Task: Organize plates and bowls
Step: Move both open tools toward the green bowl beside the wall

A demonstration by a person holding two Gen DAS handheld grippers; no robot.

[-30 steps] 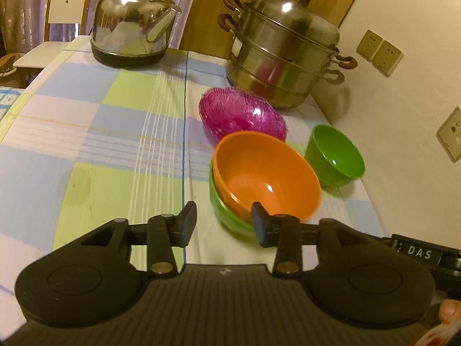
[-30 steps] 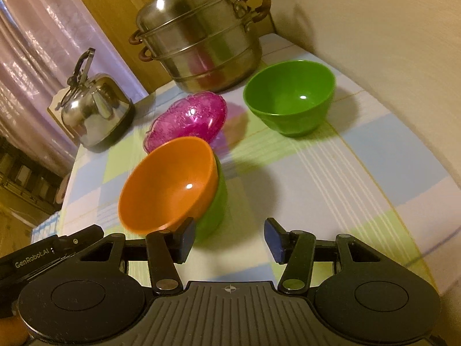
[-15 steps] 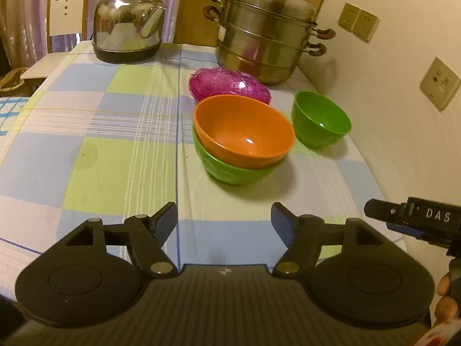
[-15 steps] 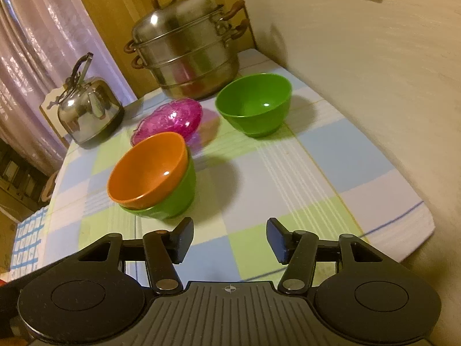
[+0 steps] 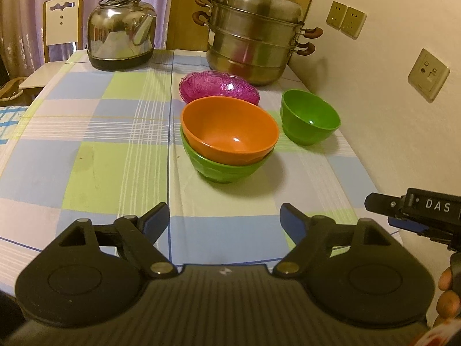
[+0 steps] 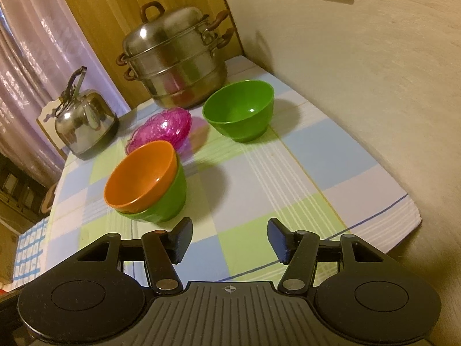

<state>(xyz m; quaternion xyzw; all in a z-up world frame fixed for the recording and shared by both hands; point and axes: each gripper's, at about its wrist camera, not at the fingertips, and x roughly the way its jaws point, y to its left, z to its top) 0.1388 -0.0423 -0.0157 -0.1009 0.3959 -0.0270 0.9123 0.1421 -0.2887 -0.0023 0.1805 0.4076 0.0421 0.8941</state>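
An orange bowl (image 5: 230,129) (image 6: 141,173) sits nested, slightly tilted, in a larger green bowl (image 5: 227,170) (image 6: 167,201) on the checked tablecloth. A smaller green bowl (image 5: 309,119) (image 6: 239,109) stands alone to its right, near the wall. Behind the stack lies a pink glass dish (image 5: 219,86) (image 6: 164,127). My left gripper (image 5: 224,220) hangs back from the stack near the table's front edge, its jaws still opening with nothing between them. My right gripper (image 6: 229,238) is open and empty too, short of the bowls; its body (image 5: 415,210) shows at the right of the left wrist view.
A steel kettle (image 5: 121,34) (image 6: 83,121) and a tiered steel steamer pot (image 5: 253,37) (image 6: 175,66) stand at the back of the table. The wall with sockets (image 5: 429,75) runs along the right side. A white chair (image 5: 60,20) stands behind the table's far left corner.
Both grippers have pulled back from the bowls toward the table's front edge. The left jaws have spread wide after standing close by the orange bowl's rim. The orange bowl now rests settled in the green one.
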